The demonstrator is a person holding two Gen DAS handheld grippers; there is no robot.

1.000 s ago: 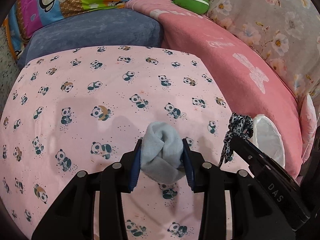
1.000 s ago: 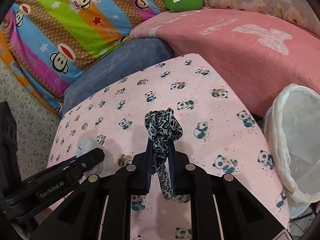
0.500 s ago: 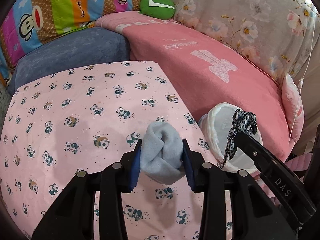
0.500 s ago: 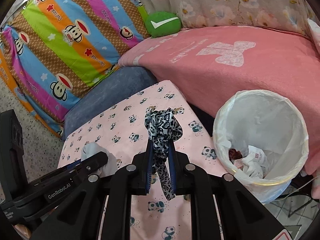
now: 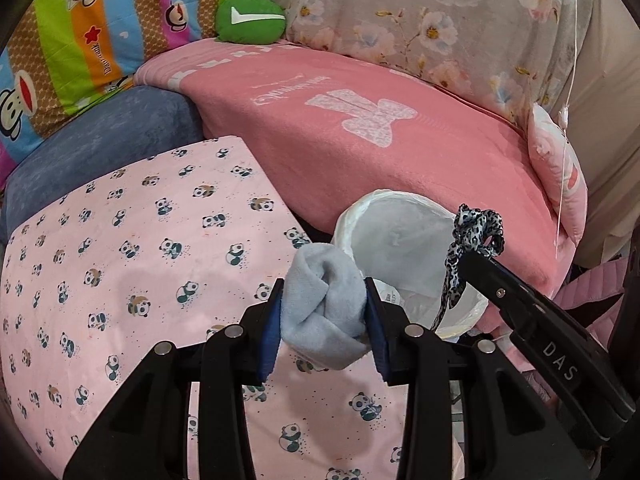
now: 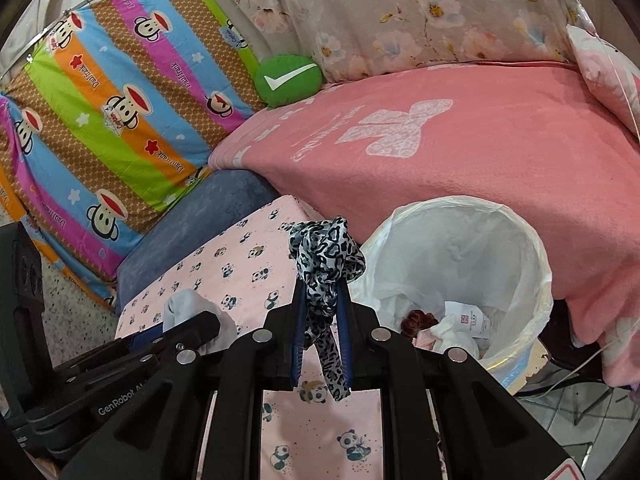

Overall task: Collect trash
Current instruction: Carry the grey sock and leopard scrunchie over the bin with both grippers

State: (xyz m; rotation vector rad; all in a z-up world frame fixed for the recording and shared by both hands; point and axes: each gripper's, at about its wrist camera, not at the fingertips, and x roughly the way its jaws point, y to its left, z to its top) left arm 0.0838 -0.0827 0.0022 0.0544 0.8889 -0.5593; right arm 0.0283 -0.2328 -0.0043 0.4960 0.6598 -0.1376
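Observation:
My left gripper [image 5: 324, 304] is shut on a balled pale grey-blue cloth [image 5: 326, 312] and holds it above the right edge of the panda-print table [image 5: 140, 264], next to the bin. My right gripper [image 6: 322, 300] is shut on a leopard-print fabric strip [image 6: 326, 264] and holds it just left of the white-lined trash bin [image 6: 532, 264]. The bin [image 5: 384, 204] has paper and cloth scraps [image 6: 460, 324] inside. The right gripper with the strip [image 5: 476, 228] also shows in the left wrist view, over the bin's right rim. The grey cloth [image 6: 188, 304] shows in the right wrist view.
A pink blanket-covered sofa [image 6: 460, 152] runs behind the bin. A blue cushion [image 5: 100, 136], a striped monkey-print quilt [image 6: 112, 92], a green round pillow [image 6: 288, 80] and floral cushions [image 5: 440, 24] lie behind. Tiled floor [image 6: 560, 420] is at the lower right.
Both grippers have moved right across the table toward the bin, still holding their cloths. The bin now sits closer and more central in both views.

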